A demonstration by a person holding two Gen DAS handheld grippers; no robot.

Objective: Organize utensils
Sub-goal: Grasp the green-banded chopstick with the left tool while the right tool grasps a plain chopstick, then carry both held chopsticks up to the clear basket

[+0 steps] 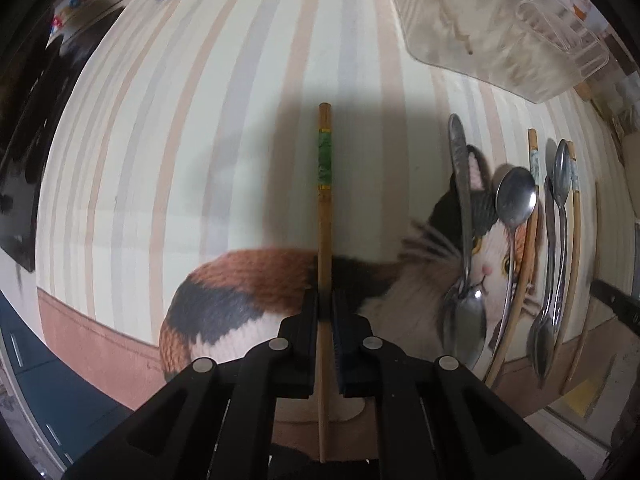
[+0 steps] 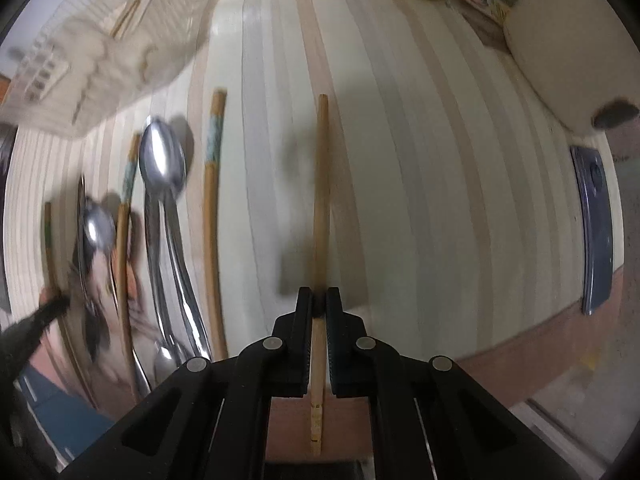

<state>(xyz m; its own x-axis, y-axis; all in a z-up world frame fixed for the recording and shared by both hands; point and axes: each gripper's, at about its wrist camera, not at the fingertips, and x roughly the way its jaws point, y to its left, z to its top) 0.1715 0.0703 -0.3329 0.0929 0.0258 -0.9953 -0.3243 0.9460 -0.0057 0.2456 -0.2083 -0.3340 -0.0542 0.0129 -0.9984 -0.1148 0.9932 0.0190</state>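
Left wrist | left gripper (image 1: 325, 300) clamps green-banded chopstick (image 1: 324, 208) | right gripper (image 2: 319, 300) clamps plain chopstick (image 2: 321, 200) | both short of clear organizer tray (image 1: 500, 28) | advice: keep sticks level, release inside tray

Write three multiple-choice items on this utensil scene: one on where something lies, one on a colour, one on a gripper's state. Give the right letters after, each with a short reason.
1. In the left wrist view, where do the loose spoons lie relative to the left gripper?
A. to its right
B. to its left
C. directly under it

2. What colour is the band on the chopstick held by the left gripper?
A. red
B. green
C. purple

3. How does the right gripper stand?
A. wide open over the spoons
B. shut on nothing
C. shut on a plain chopstick

Answers: 1 A, the spoons lie on the cat-print mat at the right side of that view. 2 B, a green band with gold edges wraps the stick near its far end. 3 C, the fingers press on a bare wooden stick that runs out ahead between them.
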